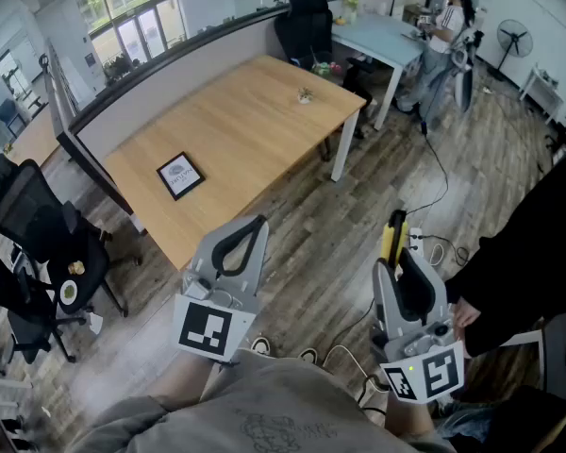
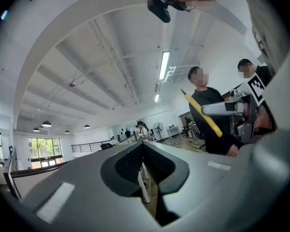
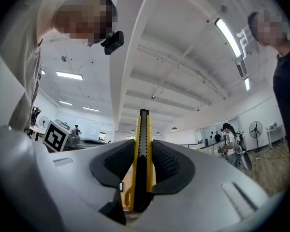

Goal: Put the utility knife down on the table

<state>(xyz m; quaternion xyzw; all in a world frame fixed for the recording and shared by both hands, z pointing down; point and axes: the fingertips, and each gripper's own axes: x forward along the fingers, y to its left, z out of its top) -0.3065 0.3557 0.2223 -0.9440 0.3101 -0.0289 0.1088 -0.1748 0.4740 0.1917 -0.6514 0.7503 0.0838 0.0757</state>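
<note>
A yellow and black utility knife (image 3: 144, 129) stands upright between the black pads of my right gripper (image 3: 143, 146), which is shut on its handle. In the head view the knife (image 1: 393, 234) sticks up from the right gripper (image 1: 402, 255), held over the wooden floor, short of the light wooden table (image 1: 236, 121). From the left gripper view the knife (image 2: 203, 114) shows slanting at the right. My left gripper (image 1: 260, 225) hangs beside the table's near corner, its jaws (image 2: 143, 145) closed tip to tip with nothing between them.
A black-framed card (image 1: 180, 175) and a small object (image 1: 305, 95) lie on the table. Black office chairs (image 1: 38, 229) stand at the left. A person in black (image 1: 528, 253) stands close on the right, and cables (image 1: 432, 245) trail across the floor.
</note>
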